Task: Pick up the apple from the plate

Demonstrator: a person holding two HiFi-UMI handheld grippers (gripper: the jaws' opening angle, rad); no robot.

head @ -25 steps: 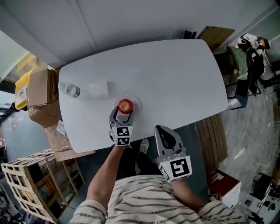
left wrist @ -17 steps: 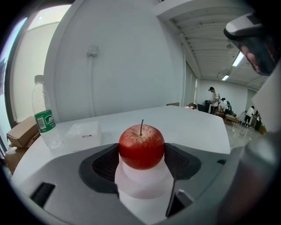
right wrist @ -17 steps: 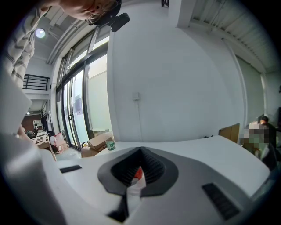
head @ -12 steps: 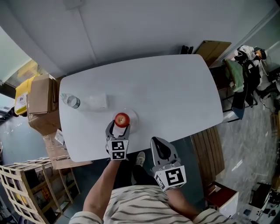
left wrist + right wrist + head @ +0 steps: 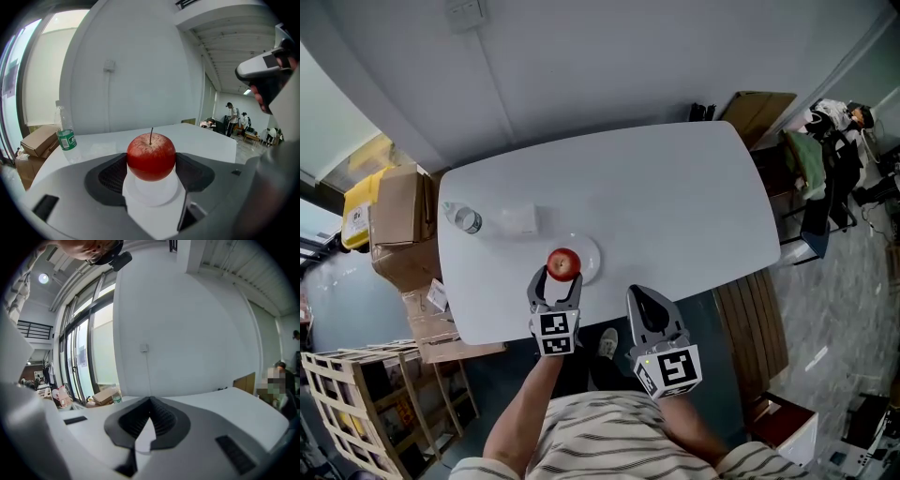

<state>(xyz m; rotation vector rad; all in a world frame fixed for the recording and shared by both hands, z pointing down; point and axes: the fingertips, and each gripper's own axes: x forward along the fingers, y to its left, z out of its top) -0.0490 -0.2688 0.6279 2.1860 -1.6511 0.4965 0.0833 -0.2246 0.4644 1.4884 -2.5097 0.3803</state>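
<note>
Apple (image 5: 563, 263) shifted off plate (image 5: 591, 251) centre toward us since a second back, pinched in left tongs (image 5: 558, 279). Right tongs (image 5: 645, 298) were shut, empty. We judged risk: shallow grip, round skin could roll out.

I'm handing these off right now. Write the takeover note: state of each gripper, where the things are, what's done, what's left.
Left hand-held gripper: jaws closed against both sides of the apple, over the plate by the front edge of the table.
Right hand-held gripper: jaws together, empty, held by the table's front edge.
Done: the apple is grasped.
Left: lift it clear of the plate. I cannot tell whether it is already off the plate.
</note>
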